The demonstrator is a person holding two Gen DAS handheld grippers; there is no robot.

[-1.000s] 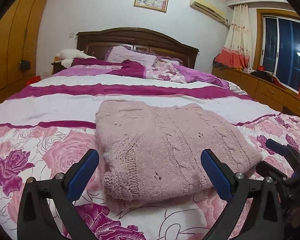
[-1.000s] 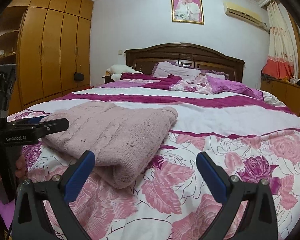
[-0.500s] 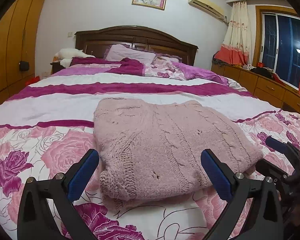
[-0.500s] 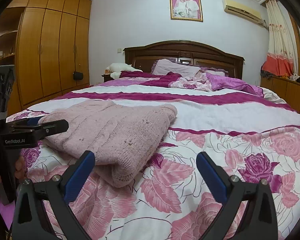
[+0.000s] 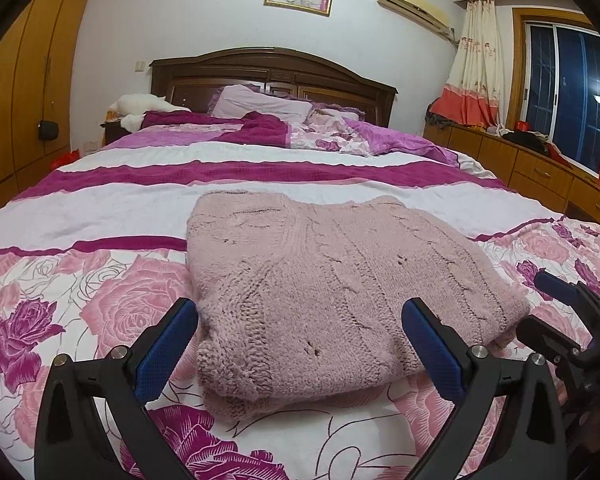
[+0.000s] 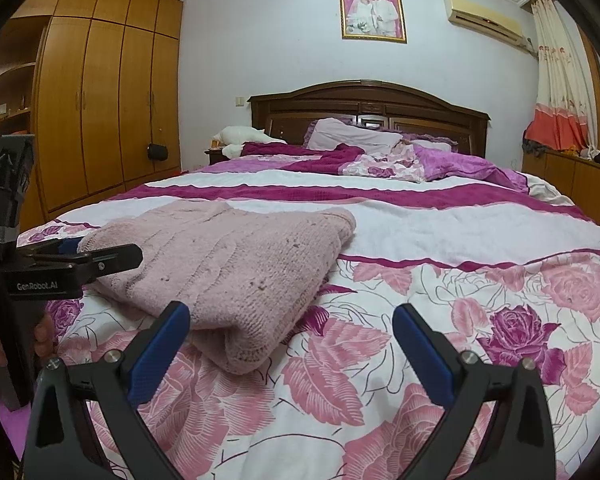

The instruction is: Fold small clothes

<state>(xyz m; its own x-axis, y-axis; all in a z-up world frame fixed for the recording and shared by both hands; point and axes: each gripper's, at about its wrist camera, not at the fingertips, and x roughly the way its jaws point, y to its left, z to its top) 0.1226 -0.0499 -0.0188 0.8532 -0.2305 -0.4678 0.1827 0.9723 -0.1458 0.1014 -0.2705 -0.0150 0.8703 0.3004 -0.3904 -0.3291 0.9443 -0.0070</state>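
Note:
A pink knitted sweater [image 5: 332,292] lies folded into a thick rectangle on the flowered bedspread [image 5: 80,304]. My left gripper [image 5: 300,344] is open, its blue pads on either side of the sweater's near edge, just in front of it. In the right wrist view the sweater [image 6: 236,264] lies to the left. My right gripper [image 6: 292,348] is open and empty, with its left pad close to the sweater's near right corner. The right gripper also shows at the right edge of the left wrist view [image 5: 568,320], beside the sweater.
Pillows and a crumpled purple quilt [image 6: 380,156] lie at the head of the bed by the dark wooden headboard [image 6: 368,104]. A wooden wardrobe [image 6: 100,112] stands to the left. A low cabinet [image 5: 540,172] runs under the window at the right.
Both grippers have edged slightly forward and down towards the sweater. The sweater has not moved and both grippers stay open.

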